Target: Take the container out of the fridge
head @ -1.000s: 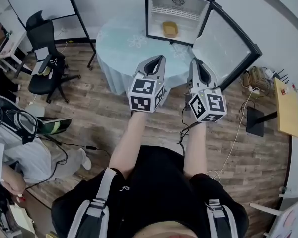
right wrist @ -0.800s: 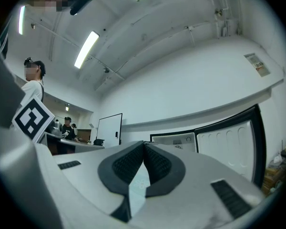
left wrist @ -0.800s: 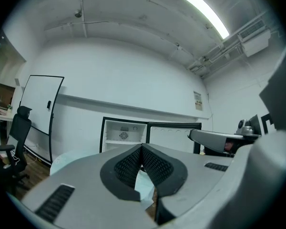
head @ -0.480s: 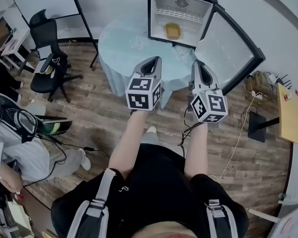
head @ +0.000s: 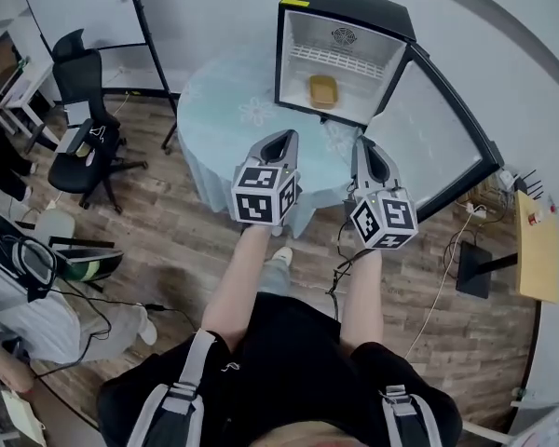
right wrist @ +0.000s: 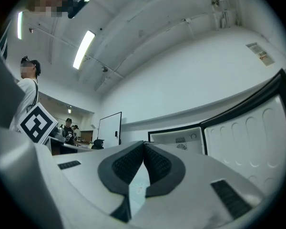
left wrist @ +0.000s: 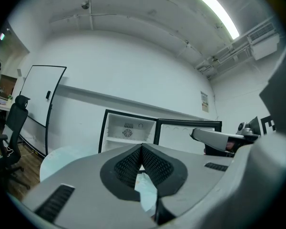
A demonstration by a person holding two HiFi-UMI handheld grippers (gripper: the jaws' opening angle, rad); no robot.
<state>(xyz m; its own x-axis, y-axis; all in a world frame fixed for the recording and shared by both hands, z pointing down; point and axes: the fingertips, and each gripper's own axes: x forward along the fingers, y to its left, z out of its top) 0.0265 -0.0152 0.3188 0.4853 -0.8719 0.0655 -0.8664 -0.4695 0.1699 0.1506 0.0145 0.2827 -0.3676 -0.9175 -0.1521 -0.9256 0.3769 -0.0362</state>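
A small yellow container [head: 322, 89] sits on the floor of the open mini fridge [head: 340, 26], which stands on a round table [head: 225, 101] with a pale blue cloth. My left gripper [head: 284, 136] and right gripper [head: 365, 143] are held side by side over the table's near edge, well short of the fridge. Both are shut with nothing between the pads. In the left gripper view the shut gripper [left wrist: 142, 147] points at the fridge [left wrist: 128, 130]. The right gripper view shows its shut gripper [right wrist: 144, 144], with the fridge [right wrist: 178, 140] beyond. The container is hidden in both gripper views.
The fridge door [head: 443, 128] swings open to the right, towards my right gripper. A black office chair [head: 84, 110] and a whiteboard [head: 74, 3] stand at the left. Cables and a yellow side table [head: 538, 240] lie to the right on the wooden floor.
The head view has shifted, so the fridge and table now sit lower in the picture. Both grippers have stayed shut and side by side.
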